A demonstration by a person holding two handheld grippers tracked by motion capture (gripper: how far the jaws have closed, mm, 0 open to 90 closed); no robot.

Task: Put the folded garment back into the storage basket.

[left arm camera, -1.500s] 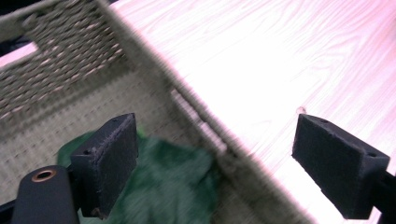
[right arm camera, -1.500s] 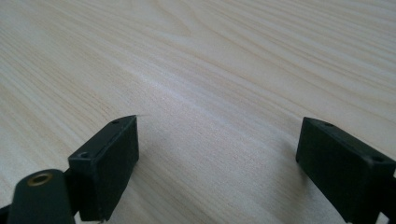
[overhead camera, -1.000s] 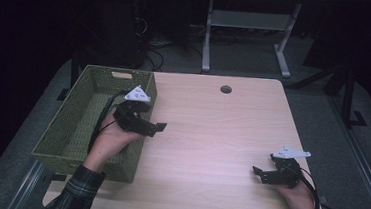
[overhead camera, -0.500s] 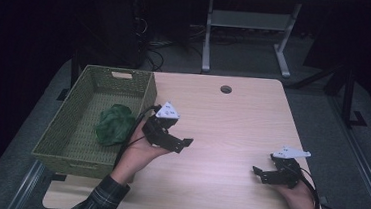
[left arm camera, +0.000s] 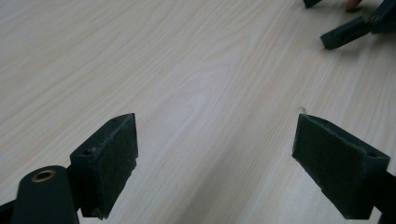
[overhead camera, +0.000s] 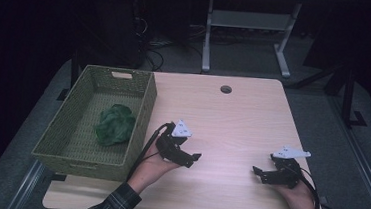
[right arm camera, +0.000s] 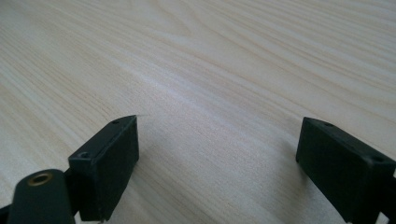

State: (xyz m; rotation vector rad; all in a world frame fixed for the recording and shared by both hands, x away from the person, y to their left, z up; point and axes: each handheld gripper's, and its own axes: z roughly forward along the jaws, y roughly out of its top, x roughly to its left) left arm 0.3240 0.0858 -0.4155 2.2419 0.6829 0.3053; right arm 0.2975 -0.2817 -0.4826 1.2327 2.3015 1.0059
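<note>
Both tongs, left point(overhead camera: 192, 159) and right point(overhead camera: 260, 173), stand apart and empty over the surface point(overhead camera: 242, 119); green cloth point(overhead camera: 115, 124) lies inside the basket point(overhead camera: 83, 162).

A round cable hole point(overhead camera: 226, 89) is set into the light wooden table point(overhead camera: 236, 128) toward its twelve o'clock edge. Beyond that edge, a white metal frame point(overhead camera: 245, 26) with splayed feet is seen on the dark floor point(overhead camera: 317, 125), and a tangle of black cables point(overhead camera: 152, 49) is seen at about eleven o'clock.
</note>
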